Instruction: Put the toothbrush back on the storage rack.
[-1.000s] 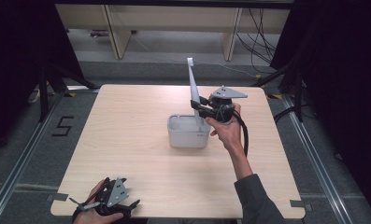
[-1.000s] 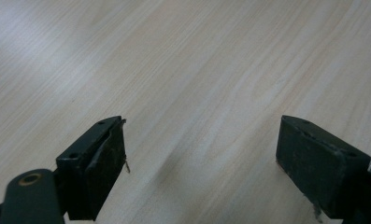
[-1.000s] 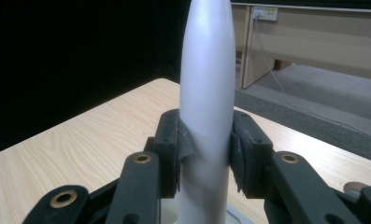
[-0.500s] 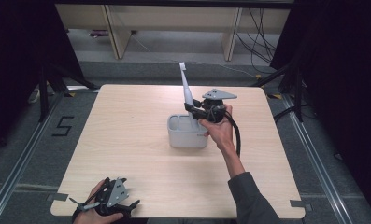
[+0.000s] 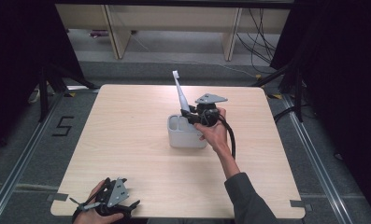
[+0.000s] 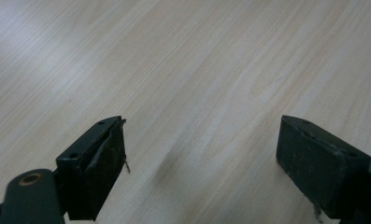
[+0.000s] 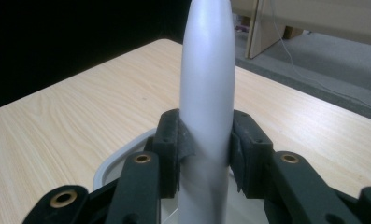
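Note:
A grey-white toothbrush [image 5: 180,94] stands almost upright with its head up and leaning a little to the far left. My right gripper [image 5: 191,115] is shut on its handle, just above a white holder cup [image 5: 185,137] near the table's middle. In the right gripper view the thick handle [image 7: 206,100] is squeezed between both jaws, with the holder's rim [image 7: 112,163] right beneath. My left gripper [image 5: 109,200] rests at the near left edge of the table. In its own view the left gripper [image 6: 202,158] is wide open over bare wood, holding nothing.
The light wooden table [image 5: 127,130] has dark floor and metal rails around it. Wooden shelf legs [image 5: 117,35] and loose cables [image 5: 258,28] lie beyond the far edge. A black cable [image 5: 231,135] trails from the right gripper along the forearm.
The right gripper has carried the toothbrush left and toward the holder's right side, with its head swinging left. The left gripper has stayed in place.

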The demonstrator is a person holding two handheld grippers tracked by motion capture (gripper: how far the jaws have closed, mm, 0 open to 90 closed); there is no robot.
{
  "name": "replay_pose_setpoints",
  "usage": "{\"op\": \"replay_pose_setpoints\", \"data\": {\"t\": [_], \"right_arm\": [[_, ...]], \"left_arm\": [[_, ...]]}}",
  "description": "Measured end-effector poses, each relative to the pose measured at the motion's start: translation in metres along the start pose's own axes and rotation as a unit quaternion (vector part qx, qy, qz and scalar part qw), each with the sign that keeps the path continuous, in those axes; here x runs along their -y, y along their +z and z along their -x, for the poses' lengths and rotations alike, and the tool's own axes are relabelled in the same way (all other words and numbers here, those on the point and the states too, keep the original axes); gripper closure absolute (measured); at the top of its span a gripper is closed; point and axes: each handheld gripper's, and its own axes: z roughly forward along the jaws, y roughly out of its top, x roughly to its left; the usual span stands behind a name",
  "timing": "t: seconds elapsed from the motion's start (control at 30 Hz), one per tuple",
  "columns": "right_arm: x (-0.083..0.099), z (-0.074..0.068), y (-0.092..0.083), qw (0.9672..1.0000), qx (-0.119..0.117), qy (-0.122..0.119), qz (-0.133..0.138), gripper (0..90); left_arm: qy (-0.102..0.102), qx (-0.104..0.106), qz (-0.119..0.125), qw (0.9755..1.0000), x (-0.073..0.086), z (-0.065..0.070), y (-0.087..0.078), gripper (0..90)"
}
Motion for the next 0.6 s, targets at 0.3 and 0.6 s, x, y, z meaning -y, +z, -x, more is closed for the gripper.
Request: {"op": "replay_pose_setpoints", "data": {"t": [0.3, 0.6], "right_arm": [[0.006, -0.002, 0.007, 0.9997, 0.0, -0.007, -0.024, 66.7], [0.009, -0.004, 0.012, 0.999, -0.003, 0.002, -0.046, 66.6]], "left_arm": [[0.001, 0.0, 0.0, 1.0, 0.0, 0.0, 0.0, 15.4], [0.0, -0.001, 0.0, 1.0, 0.0, 0.0, 0.0, 15.4]]}}
